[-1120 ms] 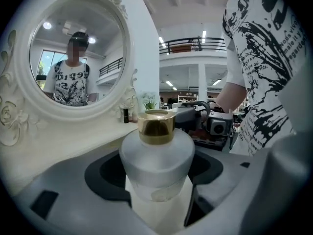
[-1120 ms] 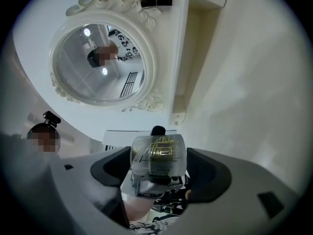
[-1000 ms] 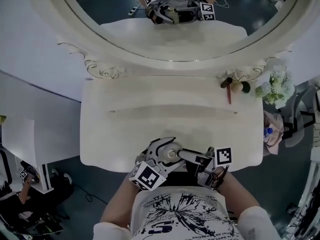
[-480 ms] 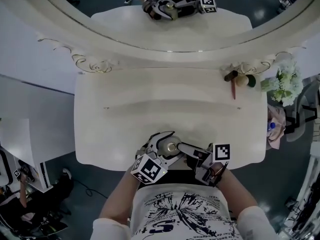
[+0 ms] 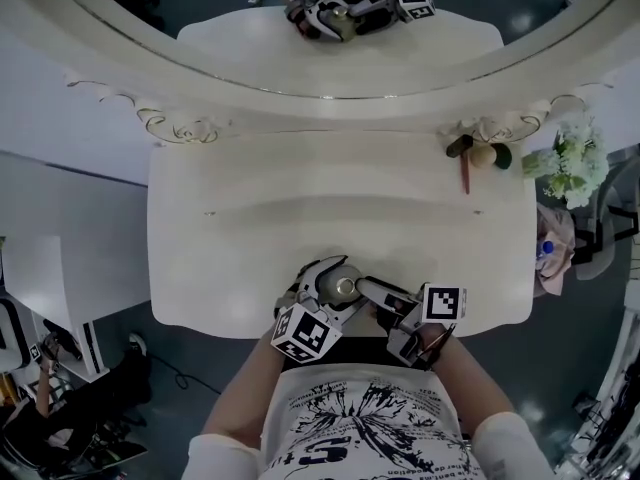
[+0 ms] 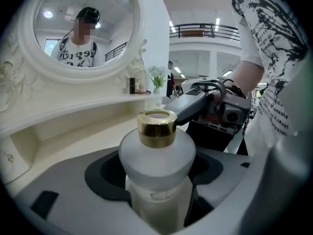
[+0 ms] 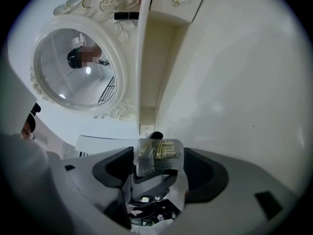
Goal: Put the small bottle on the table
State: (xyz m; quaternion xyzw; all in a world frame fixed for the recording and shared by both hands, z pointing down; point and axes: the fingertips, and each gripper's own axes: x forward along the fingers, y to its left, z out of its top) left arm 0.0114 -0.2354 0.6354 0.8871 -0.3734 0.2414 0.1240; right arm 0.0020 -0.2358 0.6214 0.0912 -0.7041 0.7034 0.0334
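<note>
The small bottle (image 5: 345,288) is frosted white with a gold cap and stays upright over the front edge of the white dressing table (image 5: 250,228). My left gripper (image 5: 333,286) is shut on the lower body of the bottle (image 6: 156,155). My right gripper (image 5: 366,294) reaches in from the right. Its jaws are closing, and the clear base of the bottle (image 7: 159,155) with gold print is between them. A narrow gap seems to remain at the pads.
A large oval mirror (image 5: 330,28) stands behind the table and reflects both grippers. At the back right lie a dark little bottle (image 5: 459,146), a round puff (image 5: 483,155) and a thin red stick (image 5: 465,176). White flowers (image 5: 570,163) stand off the right edge.
Both grippers and the bottle have stayed together at the table's front edge. The head view has drifted a little, so the table sits slightly differently in the picture.
</note>
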